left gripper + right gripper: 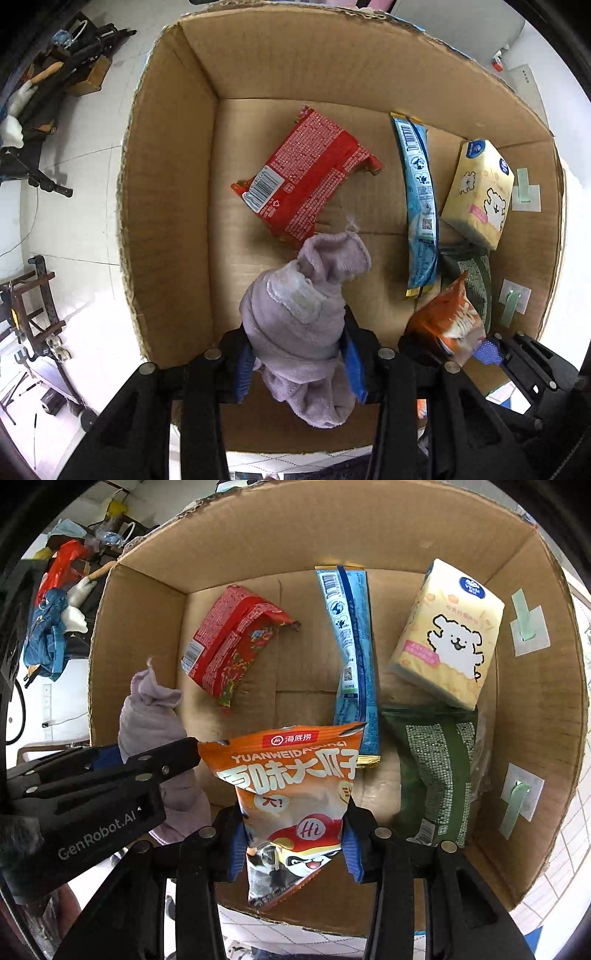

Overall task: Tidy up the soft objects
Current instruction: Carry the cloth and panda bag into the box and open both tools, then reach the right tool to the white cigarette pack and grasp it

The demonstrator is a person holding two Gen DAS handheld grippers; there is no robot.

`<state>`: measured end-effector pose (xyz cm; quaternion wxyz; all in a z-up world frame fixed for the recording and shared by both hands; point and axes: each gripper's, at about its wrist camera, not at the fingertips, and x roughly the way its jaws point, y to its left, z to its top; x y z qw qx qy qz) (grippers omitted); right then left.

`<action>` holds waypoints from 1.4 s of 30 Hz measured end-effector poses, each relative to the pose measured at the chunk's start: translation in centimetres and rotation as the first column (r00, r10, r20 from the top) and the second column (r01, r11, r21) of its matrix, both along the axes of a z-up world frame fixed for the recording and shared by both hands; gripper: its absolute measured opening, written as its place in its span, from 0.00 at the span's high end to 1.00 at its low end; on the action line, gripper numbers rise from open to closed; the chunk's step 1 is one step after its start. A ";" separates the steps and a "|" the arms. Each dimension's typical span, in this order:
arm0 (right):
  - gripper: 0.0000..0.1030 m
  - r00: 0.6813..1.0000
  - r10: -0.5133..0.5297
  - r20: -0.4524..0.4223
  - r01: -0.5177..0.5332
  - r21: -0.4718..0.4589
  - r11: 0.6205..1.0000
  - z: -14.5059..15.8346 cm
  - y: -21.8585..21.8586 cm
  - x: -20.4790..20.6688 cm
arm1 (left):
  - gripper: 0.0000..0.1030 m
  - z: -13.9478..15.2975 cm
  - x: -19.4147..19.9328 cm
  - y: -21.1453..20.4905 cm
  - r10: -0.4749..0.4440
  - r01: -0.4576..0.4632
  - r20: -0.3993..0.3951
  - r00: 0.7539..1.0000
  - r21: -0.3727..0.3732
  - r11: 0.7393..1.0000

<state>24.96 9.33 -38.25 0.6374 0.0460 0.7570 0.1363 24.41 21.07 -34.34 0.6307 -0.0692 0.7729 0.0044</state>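
My left gripper (300, 363) is shut on a rolled lilac sock bundle (301, 310) and holds it above the near left part of an open cardboard box (166, 184). My right gripper (293, 843) is shut on an orange snack bag (291, 794) above the box's near middle. In the box lie a red snack pack (304, 181), a blue packet (419, 206), a yellow tissue pack (478, 192) and a green pack (436, 771). The sock bundle (155, 723) and the left gripper's fingers (162, 764) show at the left of the right wrist view.
The box walls (535, 686) carry taped green hooks on the right side. White tiled floor (74, 229) surrounds the box. Dark racks and clutter (44, 92) stand at the far left.
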 end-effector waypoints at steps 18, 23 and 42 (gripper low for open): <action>0.16 0.994 0.010 0.106 -0.001 -0.084 0.996 6.3 -3.1 -2.4 | 0.22 7.3 -3.4 0.1 0.043 -0.043 0.151 0.988 -0.001 0.999; 0.08 0.986 0.019 0.165 0.004 -0.138 0.990 8.9 -4.8 -4.1 | 0.03 9.4 -4.7 -0.5 0.054 -0.059 0.227 0.972 0.013 0.998; 0.06 0.972 -0.155 0.179 0.157 0.003 0.988 14.3 -14.8 -5.9 | 0.00 14.3 -6.5 -6.2 0.030 -0.067 0.367 0.930 0.089 0.994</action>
